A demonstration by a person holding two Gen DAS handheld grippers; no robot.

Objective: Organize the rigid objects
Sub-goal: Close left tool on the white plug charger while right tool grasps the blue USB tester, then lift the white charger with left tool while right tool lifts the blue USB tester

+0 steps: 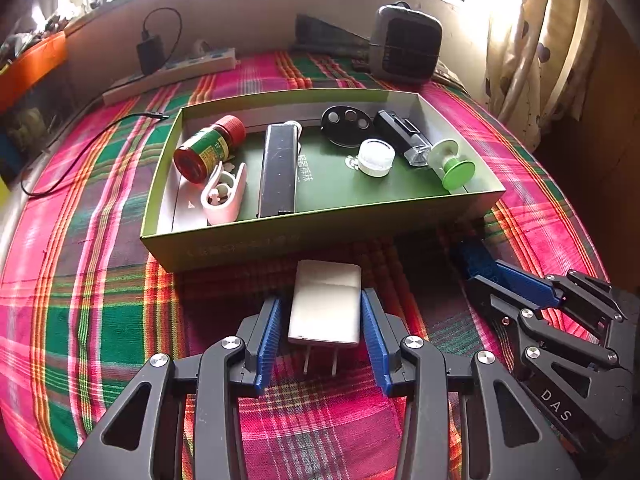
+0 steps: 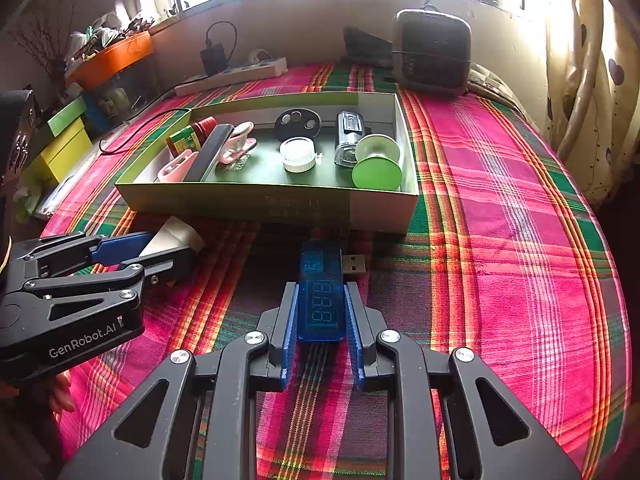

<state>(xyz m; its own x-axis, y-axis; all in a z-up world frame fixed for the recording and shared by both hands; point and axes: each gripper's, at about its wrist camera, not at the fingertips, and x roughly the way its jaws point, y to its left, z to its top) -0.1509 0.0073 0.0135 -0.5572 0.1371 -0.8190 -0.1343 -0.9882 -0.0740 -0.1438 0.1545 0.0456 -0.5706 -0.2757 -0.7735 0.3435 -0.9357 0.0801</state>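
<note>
A shallow green cardboard box [image 1: 248, 248] sits open on the pink, green and orange plaid cloth [image 1: 100, 280], serving as the collecting tray. It already holds a row of small hard items: a red-capped bottle with a green and yellow label [image 1: 208, 148] at far left, a pale pink plastic clip [image 1: 222, 196] just in front of it, a long black rectangular bar [image 1: 278, 172], a black oval disc with round holes [image 1: 346, 124], a white round capped container [image 1: 375, 158], a black and clear device [image 1: 404, 136] and a green and white suction-cup piece [image 1: 454, 166] at right. White Chinese characters are printed on the box floor beside the bar; they are too small to read with confidence.

Two things lie outside, near the box's front wall, seemingly the last to be put away. The left gripper [image 1: 326, 320] straddles a white wall charger with two metal prongs [image 1: 326, 304]; its blue ribbed fingers [image 1: 272, 332] stand partly open at either side, with a small gap visible on the left, so whether the pads press is unclear. The prongs point toward the camera, leaving the flat sides free for a grip.

The right gripper [image 2: 322, 312] is closed on a translucent blue USB meter with a digit display [image 2: 320, 292], its plug [image 2: 354, 264] pointing right, the body clamped across its narrow width.

"GenRobot.AI" reads on the left gripper's body in the right view; "DAS" shows on the right one.
</note>
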